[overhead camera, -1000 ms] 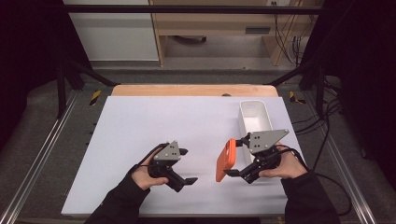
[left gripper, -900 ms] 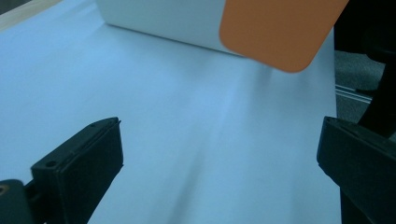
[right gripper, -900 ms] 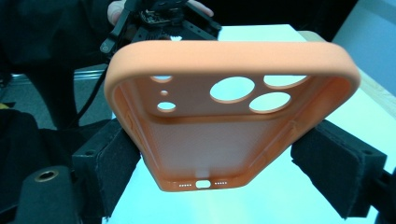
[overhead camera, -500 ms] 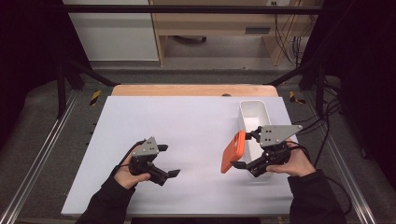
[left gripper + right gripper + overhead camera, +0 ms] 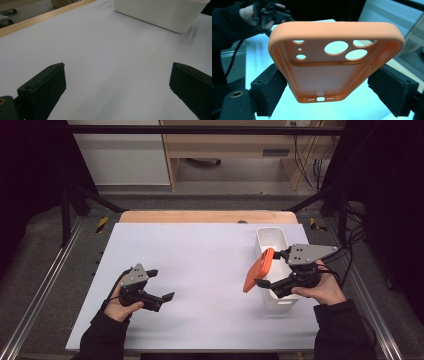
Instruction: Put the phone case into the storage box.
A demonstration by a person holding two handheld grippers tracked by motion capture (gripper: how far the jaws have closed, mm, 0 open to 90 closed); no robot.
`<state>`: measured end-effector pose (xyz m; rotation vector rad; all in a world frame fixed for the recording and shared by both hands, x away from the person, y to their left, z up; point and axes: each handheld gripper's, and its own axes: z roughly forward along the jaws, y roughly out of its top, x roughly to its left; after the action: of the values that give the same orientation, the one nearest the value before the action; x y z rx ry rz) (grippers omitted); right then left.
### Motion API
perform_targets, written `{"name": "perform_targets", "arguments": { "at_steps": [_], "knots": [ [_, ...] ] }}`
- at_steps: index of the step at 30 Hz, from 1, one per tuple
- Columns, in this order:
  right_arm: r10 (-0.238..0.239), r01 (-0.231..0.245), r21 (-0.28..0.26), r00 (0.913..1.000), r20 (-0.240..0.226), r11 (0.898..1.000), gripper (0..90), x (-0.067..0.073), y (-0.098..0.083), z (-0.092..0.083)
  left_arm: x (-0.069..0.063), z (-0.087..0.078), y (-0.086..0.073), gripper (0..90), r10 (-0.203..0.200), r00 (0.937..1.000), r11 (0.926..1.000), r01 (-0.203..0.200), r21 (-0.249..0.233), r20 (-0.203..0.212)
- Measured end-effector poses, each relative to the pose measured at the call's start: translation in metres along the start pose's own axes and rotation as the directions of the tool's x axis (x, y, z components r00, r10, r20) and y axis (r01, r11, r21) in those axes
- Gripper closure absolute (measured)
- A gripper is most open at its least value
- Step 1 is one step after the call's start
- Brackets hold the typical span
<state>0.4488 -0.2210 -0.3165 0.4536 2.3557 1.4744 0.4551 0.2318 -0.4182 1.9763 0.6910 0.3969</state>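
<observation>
R gripper (image 5: 264,269): closed on orange phone case (image 5: 258,269), pads pressing both long edges. Case clear of desk (image 5: 210,250), raised, tilted on edge in high view, just left of white bin (image 5: 272,240), at bin's near half. In R gripper view, case (image 5: 335,60) open side toward camera, camera cut-outs at top, port slot at bottom, nothing inside. One pad (image 5: 270,88) against case's left edge, other against right edge. Grey plate visible on top of R gripper in high view; cable trailing off to desk's right side.

L gripper (image 5: 159,284): jaws wide apart, nothing between, nothing held. Positioned at front-left of desk, low over white surface; contact w/ desk cannot be told. Well apart from case and bin. In L gripper view, both black jaws at frame bottom, bare desk between, bin (image 5: 160,12) farther off at top right, wooden desk edge beyond at top left.

Bin: long side running away from person, sitting on desk's right part. Contents not discernible.
</observation>
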Motion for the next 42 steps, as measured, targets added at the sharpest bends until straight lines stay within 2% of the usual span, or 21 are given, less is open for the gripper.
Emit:
{"name": "perform_targets", "arguments": {
  "at_steps": [10,15,17,22,27,35,42],
  "knots": [
    [0.027,-0.026,-0.011,0.9960,0.086,1.000,16.1,-0.010,0.009,-0.005,0.015,-0.013,-0.014,0.2,-0.044,0.9968,0.9990,0.044,-0.009,-0.067],
    [0.015,-0.017,0.017,0.9936,0.112,1.000,16.1,-0.012,0.014,-0.004,0.019,-0.016,-0.019,0.6,-0.048,0.9936,0.9988,0.047,-0.011,-0.102],
    [0.021,-0.024,0.017,0.9923,0.122,1.000,16.0,-0.014,0.016,-0.004,0.021,-0.017,-0.020,1.5,-0.034,0.9921,0.9993,0.032,-0.018,-0.121],
    [0.044,-0.046,0.009,0.9859,0.161,0.999,16.0,-0.021,0.020,-0.004,0.024,-0.019,-0.024,1.7,-0.047,0.9891,0.9988,0.045,-0.018,-0.140],
    [0.071,-0.073,0.001,0.9750,0.210,0.997,16.1,-0.028,0.024,-0.005,0.027,-0.020,-0.027,1.6,-0.068,0.9880,0.9976,0.067,-0.017,-0.139],
    [0.124,-0.126,-0.010,0.9517,0.281,0.992,16.1,-0.041,0.027,-0.003,0.028,-0.023,-0.029,1.6,-0.088,0.9880,0.9959,0.085,-0.033,-0.127],
    [0.155,-0.161,-0.012,0.9255,0.346,0.987,16.1,-0.049,0.029,0.000,0.029,-0.024,-0.031,1.3,-0.097,0.9878,0.9946,0.092,-0.048,-0.122]
  ]
}}
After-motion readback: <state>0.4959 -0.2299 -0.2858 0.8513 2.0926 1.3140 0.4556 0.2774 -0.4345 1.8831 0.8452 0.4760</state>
